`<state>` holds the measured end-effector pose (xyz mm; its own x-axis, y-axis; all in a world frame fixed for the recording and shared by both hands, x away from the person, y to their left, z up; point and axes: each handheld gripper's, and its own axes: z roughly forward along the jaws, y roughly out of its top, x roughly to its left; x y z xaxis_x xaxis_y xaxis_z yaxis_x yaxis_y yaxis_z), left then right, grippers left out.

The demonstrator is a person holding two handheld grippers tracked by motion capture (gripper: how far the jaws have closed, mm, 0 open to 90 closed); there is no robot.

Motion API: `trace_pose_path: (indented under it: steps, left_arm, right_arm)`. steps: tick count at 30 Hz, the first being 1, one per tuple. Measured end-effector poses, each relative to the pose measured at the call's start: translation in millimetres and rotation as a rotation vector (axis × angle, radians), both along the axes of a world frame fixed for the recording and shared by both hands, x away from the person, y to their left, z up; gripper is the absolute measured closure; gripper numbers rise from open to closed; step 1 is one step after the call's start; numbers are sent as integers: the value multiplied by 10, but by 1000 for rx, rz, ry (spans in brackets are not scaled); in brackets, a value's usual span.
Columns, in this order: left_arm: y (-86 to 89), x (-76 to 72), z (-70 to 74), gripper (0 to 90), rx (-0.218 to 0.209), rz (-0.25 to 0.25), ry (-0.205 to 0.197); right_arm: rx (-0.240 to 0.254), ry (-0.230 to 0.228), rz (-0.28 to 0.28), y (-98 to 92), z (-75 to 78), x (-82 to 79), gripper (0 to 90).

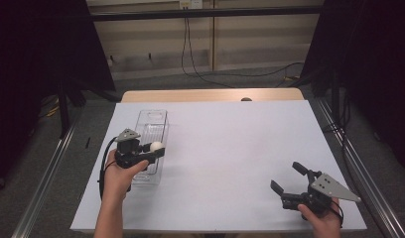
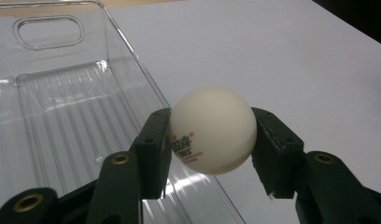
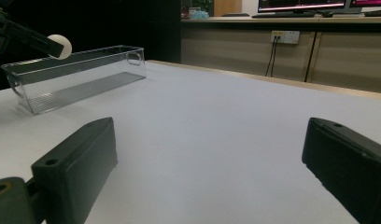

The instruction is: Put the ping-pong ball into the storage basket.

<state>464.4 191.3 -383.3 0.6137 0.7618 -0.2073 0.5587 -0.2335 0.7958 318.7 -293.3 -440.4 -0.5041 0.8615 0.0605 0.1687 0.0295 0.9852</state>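
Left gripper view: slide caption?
Left gripper clamps a white ball over the clear bin's rim.

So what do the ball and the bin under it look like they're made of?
The ball: likely celluloid or plastic, matte off-white, smooth, with small red print, like a table-tennis ball. The bin: clear hard plastic, glossy; the white table surface shows through its walls, its floor is ribbed, and glare streaks run along it.

White ball (image 2: 213, 129), red print on side, clamped between left tongs (image 1: 158, 150), held above right wall of clear ribbed bin (image 1: 150, 130); bin long, upright, empty.
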Motion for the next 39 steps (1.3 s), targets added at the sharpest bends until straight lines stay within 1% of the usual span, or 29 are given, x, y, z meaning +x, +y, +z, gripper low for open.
trace_pose_path:
  steps: [3, 4, 5, 10, 14, 16, 20, 21, 23, 26, 29, 30, 34, 39]
  left_arm:
    - [9, 0, -1, 510, -13, 8, 1]
    - [18, 2, 0, 510, -1, 6, -2]
    - [21, 3, 0, 511, 2, 6, -2]
    - [33, 6, -5, 511, -8, 15, 0]
    - [55, 13, -14, 510, 2, 22, -3]
    - [67, 17, -19, 511, -4, 27, -2]
    - [80, 17, -23, 510, 0, 39, -3]
    - [83, 18, -25, 511, -8, 43, -2]
    - [94, 20, -28, 511, -1, 45, -7]
    - [110, 22, -35, 510, -3, 52, -6]
    - [136, 28, -39, 511, 12, 52, -9]
    - [133, 27, -44, 511, -2, 61, -7]
    - [154, 32, -56, 511, 2, 72, -7]
    - [164, 42, -73, 511, 12, 69, -8]
  right_arm:
    - [-1, -3, 0, 3, 0, 2, 28]
    - [-2, -2, 0, 4, 0, 2, 28]
    - [-2, -2, 0, 4, -1, 2, 28]
    - [-2, -2, -1, 2, 1, -1, 28]
    - [-1, 1, -1, 3, 1, -4, 28]
    - [-1, 0, -1, 2, 2, -3, 28]
    - [-1, -1, -1, 2, 1, -3, 28]
    - [0, 0, -1, 3, 1, -4, 28]
    - [-1, -1, 0, 4, -1, 0, 28]
    - [1, 2, -1, 3, 2, -6, 28]
    - [-2, -1, 1, 4, -1, -1, 28]
    - [-1, -2, -2, 5, -1, -2, 28]
    - [-1, -1, 1, 3, 0, -1, 28]
    - [-1, -1, 2, 5, 0, -2, 28]
